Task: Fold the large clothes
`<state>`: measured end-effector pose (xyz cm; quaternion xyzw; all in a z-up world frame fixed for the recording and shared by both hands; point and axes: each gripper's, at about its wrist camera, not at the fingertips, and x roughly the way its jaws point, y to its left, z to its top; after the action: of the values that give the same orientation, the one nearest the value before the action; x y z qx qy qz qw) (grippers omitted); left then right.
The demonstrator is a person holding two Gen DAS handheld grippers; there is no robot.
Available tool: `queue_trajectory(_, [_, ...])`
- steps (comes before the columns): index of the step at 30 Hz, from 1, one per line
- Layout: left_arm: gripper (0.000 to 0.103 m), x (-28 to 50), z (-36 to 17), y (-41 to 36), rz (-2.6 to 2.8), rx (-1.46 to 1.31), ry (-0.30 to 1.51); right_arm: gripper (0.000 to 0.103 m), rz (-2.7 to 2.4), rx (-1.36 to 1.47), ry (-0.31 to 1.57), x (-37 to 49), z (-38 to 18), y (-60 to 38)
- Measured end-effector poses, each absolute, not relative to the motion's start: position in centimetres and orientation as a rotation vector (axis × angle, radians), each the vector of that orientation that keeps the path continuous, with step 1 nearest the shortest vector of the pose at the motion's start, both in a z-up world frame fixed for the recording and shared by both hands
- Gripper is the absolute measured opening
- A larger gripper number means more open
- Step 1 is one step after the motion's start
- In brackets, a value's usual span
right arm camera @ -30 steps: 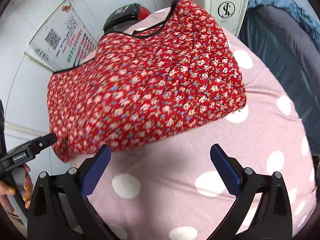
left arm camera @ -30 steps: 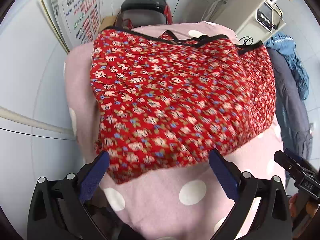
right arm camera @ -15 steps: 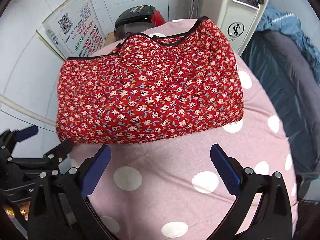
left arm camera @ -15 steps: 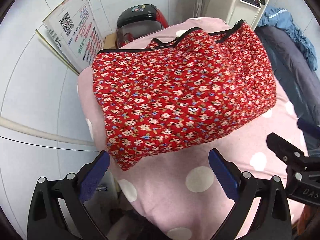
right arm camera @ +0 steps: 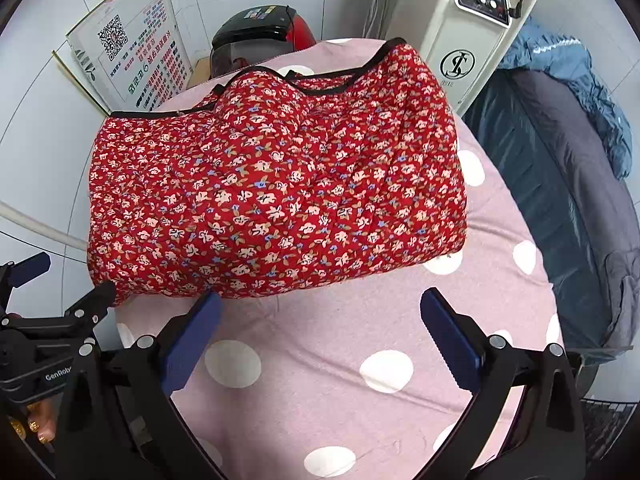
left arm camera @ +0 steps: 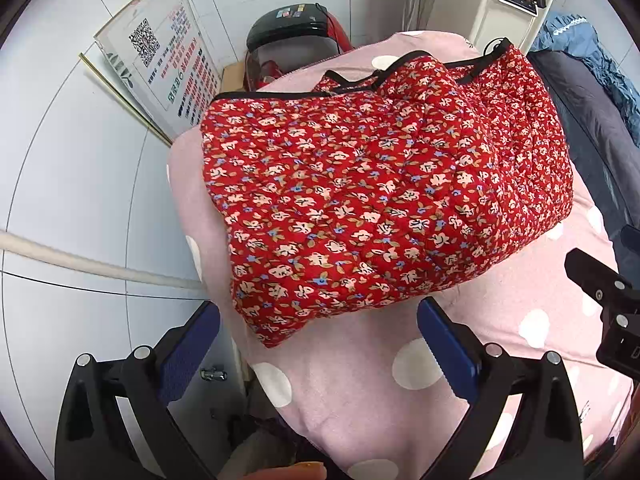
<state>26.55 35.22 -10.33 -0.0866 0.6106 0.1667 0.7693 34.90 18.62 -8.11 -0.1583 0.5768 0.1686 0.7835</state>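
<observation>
A red quilted garment with a small flower print and black trim lies folded into a thick rectangle on the far half of a pink table cover with white dots. My left gripper is open, held back from the garment's near left corner, with nothing between its fingers. My right gripper is open too, just short of the garment's near edge, its left pad almost at the hem. Each view shows the other gripper at its side edge.
A white machine with a small screen stands behind the table at the right. A black and red appliance and a printed sign with a QR code lean at the tiled wall. Dark and blue clothes lie to the right.
Both grippers have pulled back and risen away from the garment, which now lies farther off and fully in view. The garment itself has not moved.
</observation>
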Motion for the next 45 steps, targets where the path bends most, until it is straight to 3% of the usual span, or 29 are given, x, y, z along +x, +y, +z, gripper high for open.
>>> queue_trajectory(45, [0.097, 27.3, -10.1, 34.5, 0.347, -0.174, 1.286, 0.098, 0.366, -0.386, 1.243, 34.8, -8.6, 19.2])
